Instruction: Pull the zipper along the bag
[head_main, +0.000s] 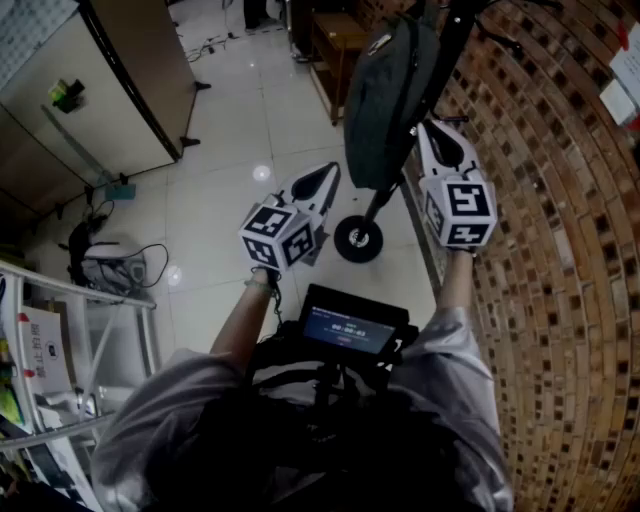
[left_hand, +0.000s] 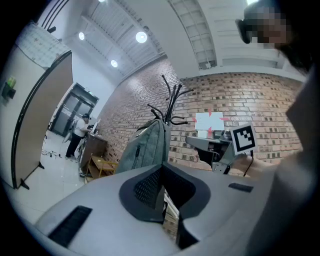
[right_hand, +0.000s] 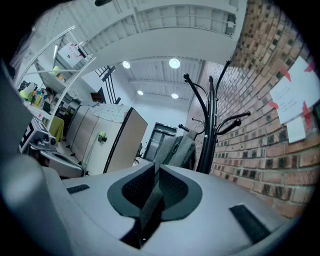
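Note:
A grey backpack (head_main: 385, 90) hangs on a black coat stand (head_main: 358, 238) in front of the brick wall. My right gripper (head_main: 428, 128) is at the bag's lower right side. In the right gripper view its jaws (right_hand: 156, 170) are shut on a grey strap (right_hand: 150, 202) that runs down between the pads, with the bag (right_hand: 182, 147) just beyond. My left gripper (head_main: 330, 172) is beside the bag's lower left edge, apart from it. Its pads (left_hand: 162, 169) meet at the tips with nothing between them. The bag (left_hand: 147, 147) and the right gripper's marker cube (left_hand: 243, 139) show ahead of it. The zipper pull is not visible.
The curved brick wall (head_main: 560, 250) fills the right side, with papers (right_hand: 292, 105) pinned to it. A wooden stand (head_main: 335, 50) sits behind the bag. Partition panels (head_main: 90, 90) and a wire rack (head_main: 60, 350) are on the left. A person (left_hand: 77, 132) stands far back.

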